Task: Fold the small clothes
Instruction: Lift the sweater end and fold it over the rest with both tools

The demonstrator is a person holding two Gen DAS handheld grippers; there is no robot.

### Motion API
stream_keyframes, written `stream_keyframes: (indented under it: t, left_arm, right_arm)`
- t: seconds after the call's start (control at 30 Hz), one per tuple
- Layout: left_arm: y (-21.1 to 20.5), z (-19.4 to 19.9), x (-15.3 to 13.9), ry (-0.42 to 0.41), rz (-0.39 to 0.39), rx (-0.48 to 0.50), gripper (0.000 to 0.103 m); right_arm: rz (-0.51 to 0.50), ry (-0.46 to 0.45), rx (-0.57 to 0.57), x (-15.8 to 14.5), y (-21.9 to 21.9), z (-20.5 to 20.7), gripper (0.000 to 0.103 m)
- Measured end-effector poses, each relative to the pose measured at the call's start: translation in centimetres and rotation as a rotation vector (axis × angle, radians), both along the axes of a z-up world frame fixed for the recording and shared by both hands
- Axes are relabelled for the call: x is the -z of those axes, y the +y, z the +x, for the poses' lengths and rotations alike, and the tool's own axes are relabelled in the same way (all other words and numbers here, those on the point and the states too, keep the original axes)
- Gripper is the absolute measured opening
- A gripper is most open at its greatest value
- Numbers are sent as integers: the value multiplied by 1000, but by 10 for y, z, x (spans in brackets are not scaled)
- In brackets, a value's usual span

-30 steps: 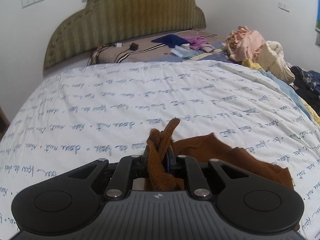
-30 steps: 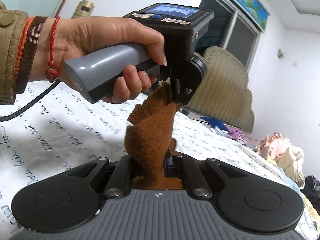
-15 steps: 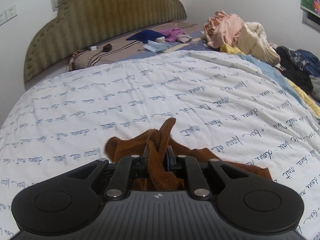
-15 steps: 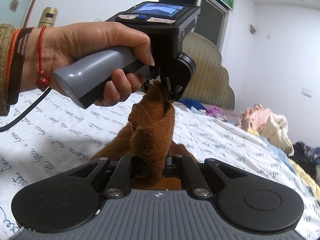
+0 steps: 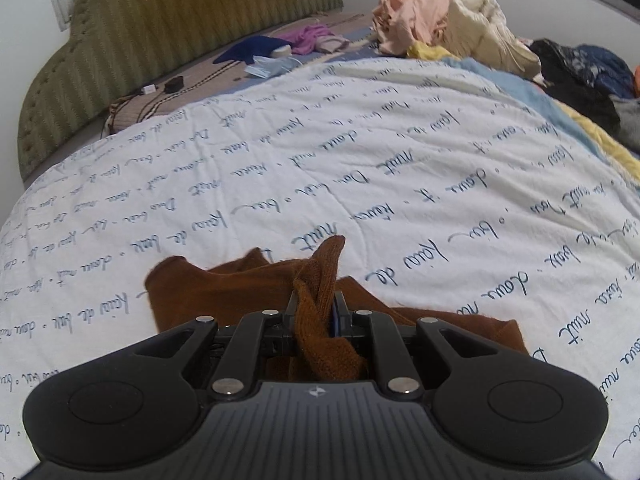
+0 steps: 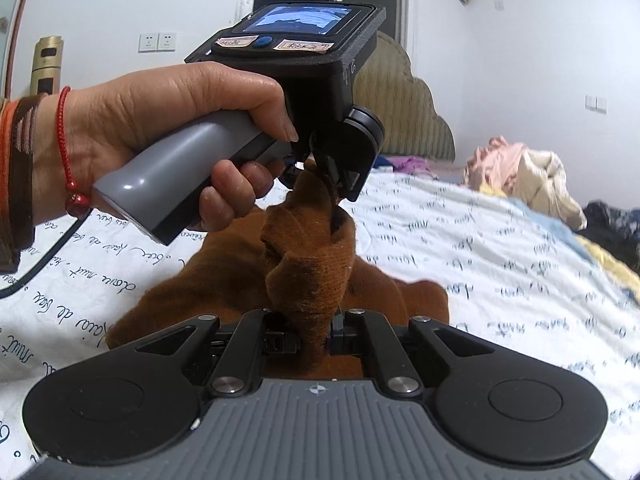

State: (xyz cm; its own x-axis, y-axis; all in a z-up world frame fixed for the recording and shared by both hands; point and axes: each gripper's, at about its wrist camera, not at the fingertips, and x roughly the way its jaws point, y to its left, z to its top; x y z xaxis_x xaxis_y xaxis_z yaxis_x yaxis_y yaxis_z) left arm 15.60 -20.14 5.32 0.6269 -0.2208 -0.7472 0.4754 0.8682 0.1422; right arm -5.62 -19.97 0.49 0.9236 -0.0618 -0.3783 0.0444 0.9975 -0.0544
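Lowered since earlier: brown garment, more of it on quilt. Left gripper and right gripper each pinch bunched corners. Risk: uneven release creases fold.

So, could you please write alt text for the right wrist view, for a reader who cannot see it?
The right gripper is shut on a bunched brown knit garment, and the left gripper, held in a hand wearing a red string bracelet, pinches its other end. Below is a white quilt printed with blue script.
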Motion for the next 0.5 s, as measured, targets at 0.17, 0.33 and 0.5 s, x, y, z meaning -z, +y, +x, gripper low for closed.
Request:
stream_keyframes:
  t: [0.17,0.33,0.5]
  left_arm:
    - [-13,-4,13,-4,23,22,14]
    - [-21,-1,20,4,2,34,15]
    - [-18,9,18,36,-90,38,54]
  right_arm:
    - [65,31,8,10,-9,0,11]
    - [171,65,18,16,-25,4,12]
    - [345,109,23,24,-47,9,19]
